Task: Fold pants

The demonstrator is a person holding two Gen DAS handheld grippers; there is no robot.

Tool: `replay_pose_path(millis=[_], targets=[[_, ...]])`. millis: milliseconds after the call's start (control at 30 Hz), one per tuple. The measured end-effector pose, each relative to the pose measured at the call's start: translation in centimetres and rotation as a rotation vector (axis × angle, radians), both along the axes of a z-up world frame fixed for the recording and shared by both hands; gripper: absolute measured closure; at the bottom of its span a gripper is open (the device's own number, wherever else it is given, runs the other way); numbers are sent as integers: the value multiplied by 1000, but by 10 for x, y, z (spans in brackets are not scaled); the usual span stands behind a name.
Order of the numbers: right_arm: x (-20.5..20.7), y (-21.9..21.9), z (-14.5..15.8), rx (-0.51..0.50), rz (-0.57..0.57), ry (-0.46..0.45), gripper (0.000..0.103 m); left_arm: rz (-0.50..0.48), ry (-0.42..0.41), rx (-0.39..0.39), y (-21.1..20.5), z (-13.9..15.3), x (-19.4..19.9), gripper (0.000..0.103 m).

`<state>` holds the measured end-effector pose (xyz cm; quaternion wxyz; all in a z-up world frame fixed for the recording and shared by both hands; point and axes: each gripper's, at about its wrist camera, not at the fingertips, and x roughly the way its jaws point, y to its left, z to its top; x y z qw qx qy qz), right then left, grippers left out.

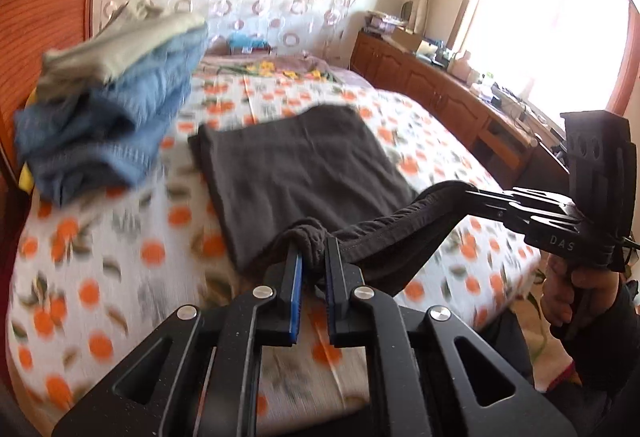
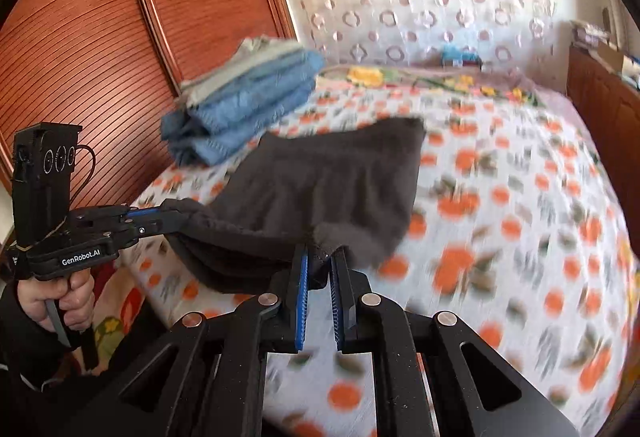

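- Left gripper (image 1: pixel 310 257) pinching one waistband corner of the dark pants (image 1: pixel 288 173)
- Right gripper (image 2: pixel 320 263) pinching the other — edge stretched between, probably for folding
- Legs lie on the orange-print bedspread (image 1: pixel 100 257)

"GenRobot.AI" is printed on the left hand-held gripper (image 2: pixel 176 217); the right hand-held gripper (image 1: pixel 472 193) apparently reads "DAS".
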<state>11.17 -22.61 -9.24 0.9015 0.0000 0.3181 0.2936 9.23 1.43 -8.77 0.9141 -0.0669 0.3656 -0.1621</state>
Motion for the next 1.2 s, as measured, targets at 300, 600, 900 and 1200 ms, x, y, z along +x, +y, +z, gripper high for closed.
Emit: replay_pose_path(millis=[300, 600, 900, 1200], targets=[[86, 21, 2, -34, -13, 10, 93, 23, -17, 39, 9, 12, 85, 93], [153, 47, -7, -77, -2, 40, 93, 43, 24, 65, 18, -5, 135, 93], [197, 56, -17, -52, -2, 70, 89, 53, 35, 106, 22, -11, 148, 80], [191, 50, -6, -75, -40, 29, 68, 60, 34, 102, 28, -11, 137, 63]])
